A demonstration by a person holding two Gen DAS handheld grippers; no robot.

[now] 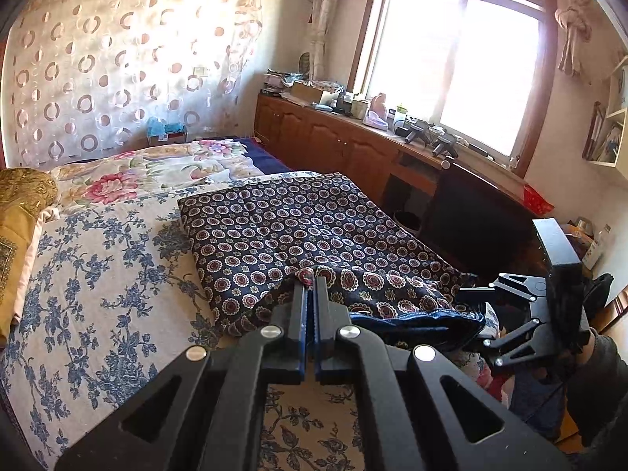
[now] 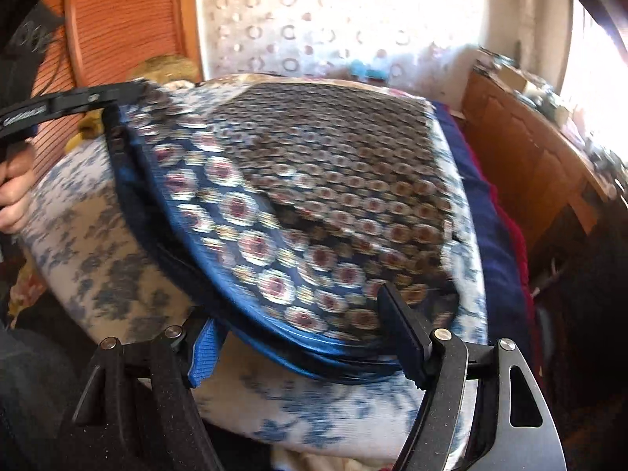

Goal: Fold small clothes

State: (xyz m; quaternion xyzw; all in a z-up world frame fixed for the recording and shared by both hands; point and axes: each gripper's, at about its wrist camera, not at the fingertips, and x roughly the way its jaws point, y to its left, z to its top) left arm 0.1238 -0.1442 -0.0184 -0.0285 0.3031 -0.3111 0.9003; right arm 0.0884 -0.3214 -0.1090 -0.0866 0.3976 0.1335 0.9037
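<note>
Fold looks barely begun — patterned garment [image 1: 298, 227] lies mostly flat on bed [image 1: 98, 274], left hand-held gripper [image 1: 310, 280] pinching its near hem, right hand-held gripper [image 2: 298, 337] spread wide around the same edge — nothing clamped.

the left gripper [image 1: 310, 286] is matt black plastic with shiny metal pivot pins, pinching thin patterned cloth [image 1: 314, 231]. under it lies a soft printed cotton bedsheet [image 1: 98, 274]. the right gripper [image 2: 298, 329] has matt black links and a ribbed blue pad. beyond it stands a glossy wooden cabinet [image 2: 526, 157].
</note>
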